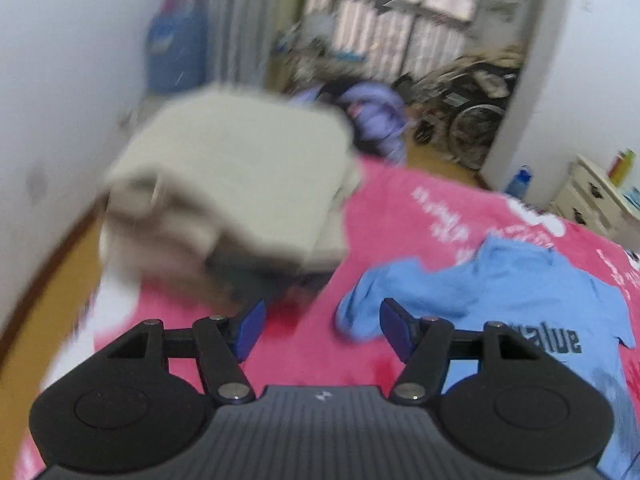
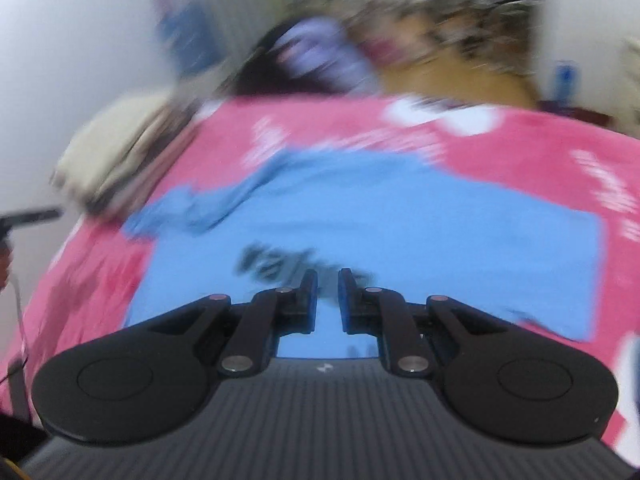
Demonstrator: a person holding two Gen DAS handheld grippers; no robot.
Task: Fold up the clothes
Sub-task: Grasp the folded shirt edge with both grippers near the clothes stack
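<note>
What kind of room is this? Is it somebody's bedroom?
Probably a bedroom at home. A pink blanket covers what looks like a bed, with a blue T-shirt and folded beige clothes on it, and a white dresser nearby.

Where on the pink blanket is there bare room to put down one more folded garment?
One free patch lies on the pink blanket between the beige folded stack and the blue T-shirt. Another lies past the shirt's top edge, toward the blanket's far edge. The near middle is crowded: the spread shirt fills it, and both tongs, left and right, are empty above it.

Both grippers (image 1: 322,328) (image 2: 328,300): black linkages, silver pivot screws, blue pads (image 1: 252,330), ribbed grey bodies.
</note>
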